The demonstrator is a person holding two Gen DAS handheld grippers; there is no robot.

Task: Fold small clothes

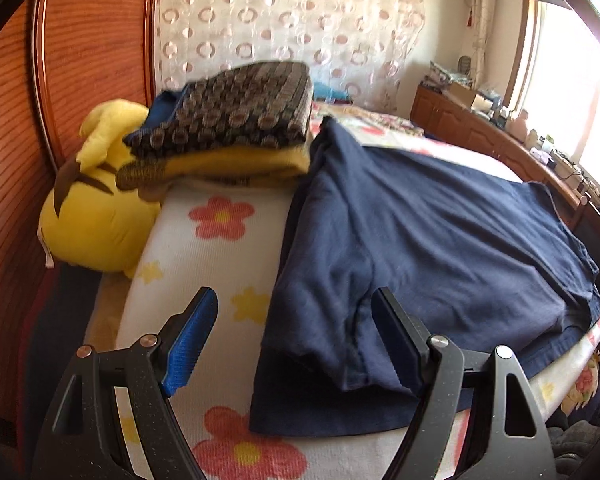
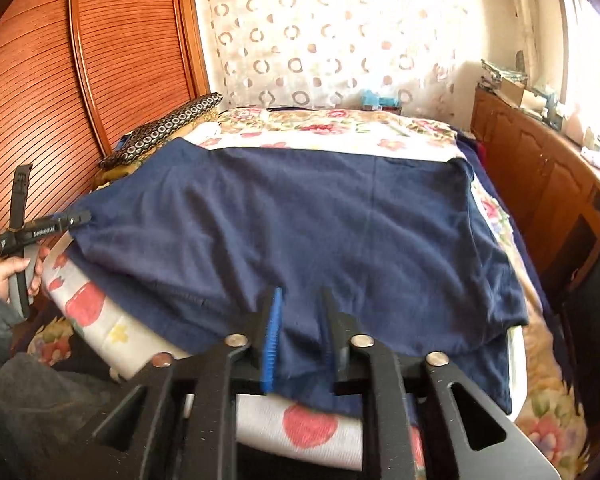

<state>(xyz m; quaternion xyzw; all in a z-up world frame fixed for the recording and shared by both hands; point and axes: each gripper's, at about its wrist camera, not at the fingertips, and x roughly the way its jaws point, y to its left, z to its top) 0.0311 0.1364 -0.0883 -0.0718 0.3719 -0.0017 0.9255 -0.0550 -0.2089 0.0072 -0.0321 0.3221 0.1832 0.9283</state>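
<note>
Navy cotton lay spread across the flowered blanket (image 2: 112, 332) on the bed: the dark blue garment (image 2: 300, 216) was flat, with one layer already turned over onto itself along the near edge. To my eye a fold had just been laid and the next one was being set up. The right gripper (image 2: 298, 316) hung at that near hem, its fingers parted a little with a ridge of cloth between them, and I could not tell whether the pads pressed on it. The left gripper (image 1: 296, 312) hovered over the garment's left side, fingers wide apart and holding nothing. Next, I judged, each would need a firm pinch on an edge, taking both layers, then a level carry across. Folded clothes (image 1: 228, 120) sat stacked by a yellow plush toy (image 1: 96, 208).
</note>
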